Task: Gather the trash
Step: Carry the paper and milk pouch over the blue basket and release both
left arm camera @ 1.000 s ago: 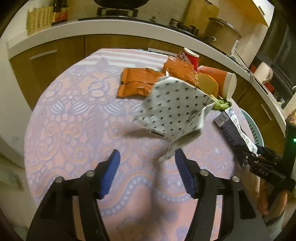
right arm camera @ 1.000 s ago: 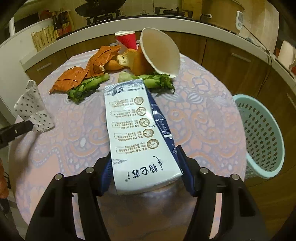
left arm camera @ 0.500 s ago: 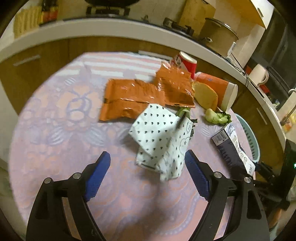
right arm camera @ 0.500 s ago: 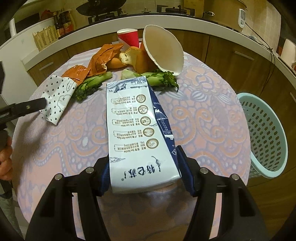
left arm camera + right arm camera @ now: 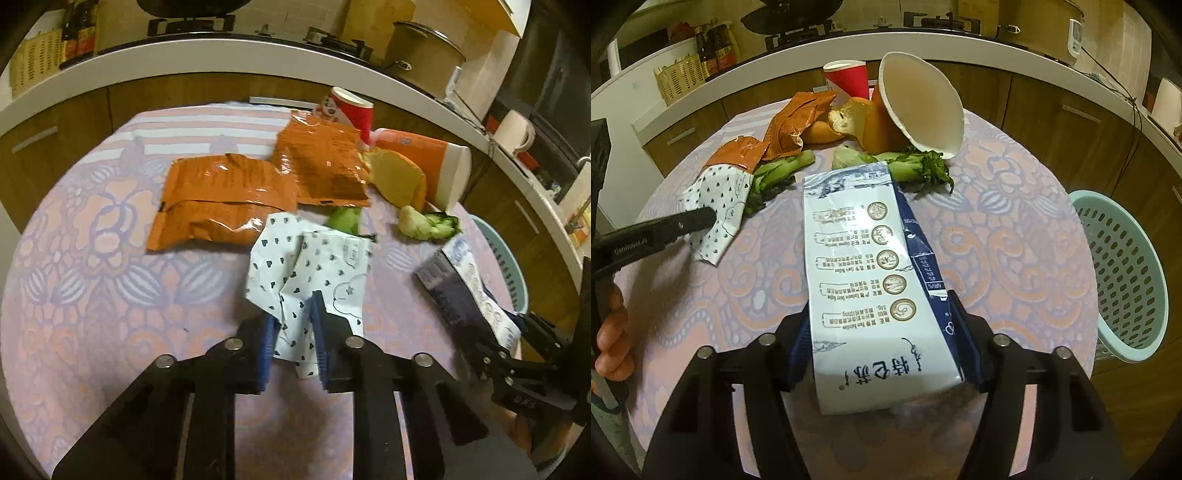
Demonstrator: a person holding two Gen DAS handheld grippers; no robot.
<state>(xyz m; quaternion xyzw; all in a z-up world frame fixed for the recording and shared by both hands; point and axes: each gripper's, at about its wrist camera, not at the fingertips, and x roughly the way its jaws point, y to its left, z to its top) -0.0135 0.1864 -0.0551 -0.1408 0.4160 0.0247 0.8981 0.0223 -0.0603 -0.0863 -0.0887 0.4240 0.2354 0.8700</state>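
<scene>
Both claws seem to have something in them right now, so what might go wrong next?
1. The left claw is closing on just the lower edge of the crumpled heart-print paper; so thin a hold may slip once lifted.
2. The right claw holds the long milk carton by one end, so it could swing or tip before reaching the basket beside the table.

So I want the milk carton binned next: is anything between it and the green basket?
Nothing visible. The milk carton sits in the right gripper, and only bare tablecloth lies between it and the green basket beside the table.
</scene>
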